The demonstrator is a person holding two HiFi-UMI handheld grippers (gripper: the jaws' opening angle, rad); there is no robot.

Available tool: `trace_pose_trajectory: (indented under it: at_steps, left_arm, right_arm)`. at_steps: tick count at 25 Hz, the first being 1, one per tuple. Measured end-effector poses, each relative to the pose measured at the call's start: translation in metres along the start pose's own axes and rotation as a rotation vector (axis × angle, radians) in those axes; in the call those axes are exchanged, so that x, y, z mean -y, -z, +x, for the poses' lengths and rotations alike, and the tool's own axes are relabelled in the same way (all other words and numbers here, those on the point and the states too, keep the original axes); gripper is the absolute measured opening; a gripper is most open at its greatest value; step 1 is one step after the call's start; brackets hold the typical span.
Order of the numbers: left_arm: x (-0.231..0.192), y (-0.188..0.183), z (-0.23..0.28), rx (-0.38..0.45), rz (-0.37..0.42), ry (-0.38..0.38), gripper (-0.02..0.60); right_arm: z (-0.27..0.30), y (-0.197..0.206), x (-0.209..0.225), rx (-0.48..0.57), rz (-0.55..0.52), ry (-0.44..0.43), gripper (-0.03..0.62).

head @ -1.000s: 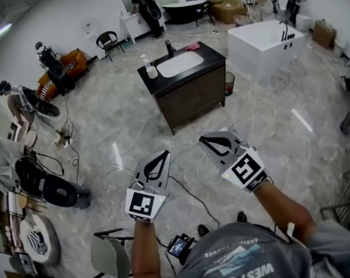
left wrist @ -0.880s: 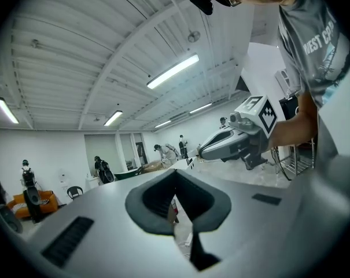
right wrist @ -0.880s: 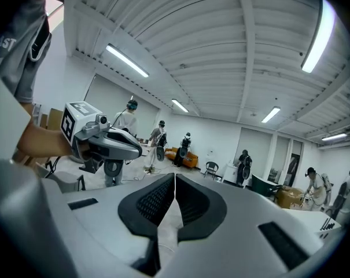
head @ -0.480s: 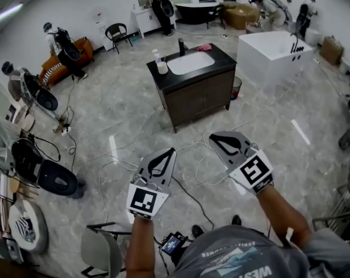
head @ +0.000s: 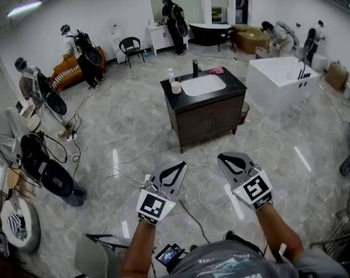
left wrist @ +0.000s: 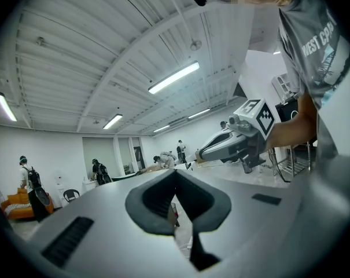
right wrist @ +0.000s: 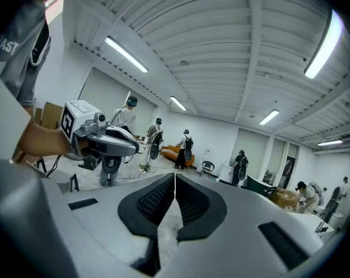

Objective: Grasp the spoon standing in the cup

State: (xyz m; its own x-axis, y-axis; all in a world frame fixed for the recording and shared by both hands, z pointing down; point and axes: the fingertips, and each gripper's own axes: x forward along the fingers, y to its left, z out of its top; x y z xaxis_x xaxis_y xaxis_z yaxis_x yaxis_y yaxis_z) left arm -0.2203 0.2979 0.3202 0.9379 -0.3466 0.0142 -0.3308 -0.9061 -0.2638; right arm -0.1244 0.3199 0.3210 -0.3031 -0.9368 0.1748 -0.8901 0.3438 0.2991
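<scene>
- The view has lifted in the last second; the vanity worktop (head: 235, 90) sits fuller in frame, well ahead.
- White cup (head: 176, 87) beside the basin (head: 203, 85); spoon too small to see.
- Left hand-held gripper (head: 182, 165) and right hand-held gripper (head: 221, 157): jaws together, empty. Approach barely begun, I'd say.

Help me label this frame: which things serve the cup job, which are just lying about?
Job: white cup on the vanity; left tongs and right tongs, both shut, empty. No spoon discernible.
Lying about: bottle, pink cloth, bathtub, chair.
</scene>
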Motion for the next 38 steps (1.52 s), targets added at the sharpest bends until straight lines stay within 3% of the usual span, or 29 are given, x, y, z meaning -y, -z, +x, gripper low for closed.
trace_pose_trajectory:
  at_steps: [4, 11, 27, 38]
  left_arm:
    - [-0.003, 0.006, 0.014, -0.018, 0.014, 0.016, 0.003]
    - [-0.023, 0.007, 0.061, -0.026, 0.016, -0.042, 0.003]
    - [-0.038, 0.0, 0.211, -0.12, 0.001, -0.163, 0.003]
    - [-0.043, -0.002, 0.25, -0.156, 0.02, -0.189, 0.003]
  right_arm:
    - [0.007, 0.007, 0.013, -0.007, 0.001, 0.0, 0.034]
    - [0.028, 0.018, 0.063, 0.034, -0.004, -0.027, 0.034]
    - [0.057, 0.055, 0.213, 0.121, 0.061, -0.159, 0.034]
    - [0.056, 0.071, 0.26, 0.149, 0.088, -0.159, 0.034]
